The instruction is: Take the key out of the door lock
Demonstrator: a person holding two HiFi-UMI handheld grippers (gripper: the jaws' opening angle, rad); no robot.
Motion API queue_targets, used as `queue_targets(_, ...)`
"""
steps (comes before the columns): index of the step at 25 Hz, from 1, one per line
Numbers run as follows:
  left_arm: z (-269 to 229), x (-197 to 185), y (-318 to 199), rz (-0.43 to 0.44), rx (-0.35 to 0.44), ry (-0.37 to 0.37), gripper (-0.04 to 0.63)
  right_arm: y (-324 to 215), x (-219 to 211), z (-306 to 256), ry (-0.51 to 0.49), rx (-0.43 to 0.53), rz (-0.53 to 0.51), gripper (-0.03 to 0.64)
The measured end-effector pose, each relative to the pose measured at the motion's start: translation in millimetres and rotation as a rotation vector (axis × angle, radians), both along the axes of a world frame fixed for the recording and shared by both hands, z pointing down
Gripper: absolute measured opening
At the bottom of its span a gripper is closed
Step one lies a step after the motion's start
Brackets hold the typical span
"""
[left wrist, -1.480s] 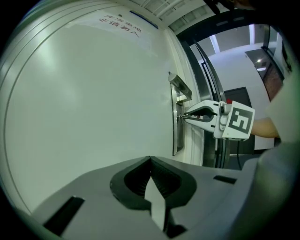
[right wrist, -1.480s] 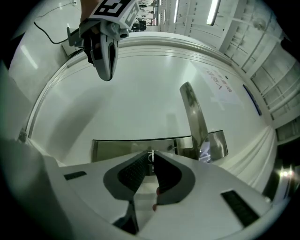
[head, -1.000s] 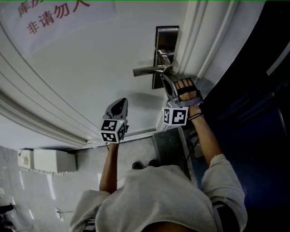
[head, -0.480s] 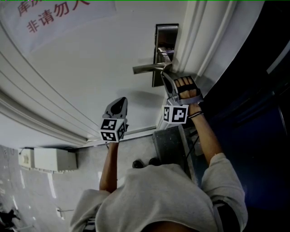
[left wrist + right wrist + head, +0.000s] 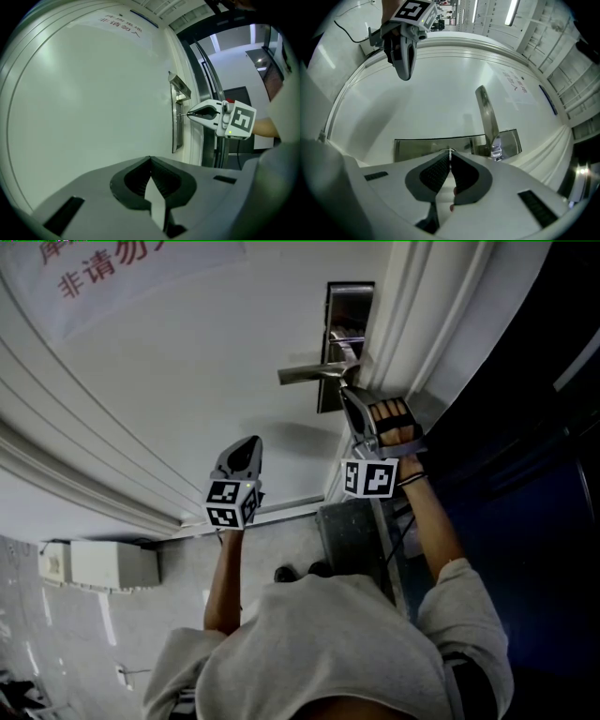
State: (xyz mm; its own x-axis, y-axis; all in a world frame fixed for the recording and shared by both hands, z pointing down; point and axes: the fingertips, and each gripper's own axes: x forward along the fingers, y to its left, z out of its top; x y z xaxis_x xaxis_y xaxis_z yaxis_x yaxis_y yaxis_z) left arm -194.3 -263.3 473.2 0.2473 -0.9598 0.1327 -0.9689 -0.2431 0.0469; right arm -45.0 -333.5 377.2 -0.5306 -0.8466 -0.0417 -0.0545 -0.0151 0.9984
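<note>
A steel lock plate [image 5: 349, 341] with a lever handle [image 5: 314, 373] sits on the white door [image 5: 187, 381]. Just below the handle, my right gripper [image 5: 348, 396] points its tips at the plate. In the right gripper view the right gripper [image 5: 450, 156] is shut on a thin metal key [image 5: 450, 150] right in front of the plate [image 5: 422, 146]. The left gripper view shows the key's shaft [image 5: 183, 114] spanning from those tips to the plate [image 5: 176, 131]. My left gripper [image 5: 246, 452] hovers left of the lock, shut and empty, with its tips [image 5: 150, 161] meeting.
A paper notice with red characters [image 5: 112, 273] hangs on the door, upper left. The door frame [image 5: 427, 324] and a dark opening lie right of the lock. A white box [image 5: 98, 566] sits on the tiled floor, lower left.
The right gripper has drawn back a little from the lock plate, still shut on the key. The left gripper has barely moved.
</note>
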Motion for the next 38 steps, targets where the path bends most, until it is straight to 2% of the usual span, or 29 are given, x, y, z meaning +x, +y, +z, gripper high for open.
queue_targets(8,-1.9,15.7,-3.4,0.03,0.002,-0.003,0.017,17.9,11.5,3.5,-0.041,-0.006,-0.017,0.031)
queue_targets(13,-2.2,24.4,-4.1,0.044,0.002,-0.003,0.017,22.9,19.7,8.6,-0.101,-0.057,-0.014,0.031)
queue_targets(16,-1.0,25.3,-4.7,0.043,-0.002,-0.007,0.017,25.4,25.3,9.3,-0.22,-0.152,-0.02,0.031)
queue_targets(22,-0.8,21.4,-3.8,0.028,-0.002,-0.009,0.017,28.1,32.9,11.6,-0.528,-0.389,-0.047,0.031)
queue_targets(28,-3.4,16.6,-1.2,0.014,0.004,-0.01,0.017,28.6,41.7,19.9,-0.881,-0.645,-0.095,0.031)
queue_targets(33,2.1,10.4,2.4,-0.005,0.002,-0.005,0.017,27.2,52.3,36.0,-1.051,-0.777,-0.1,0.031)
queue_targets(38,4.6,0.5,10.8,-0.034,-0.004,0.001,0.017,30.9,50.5,50.9,-1.137,-0.866,-0.123,0.031)
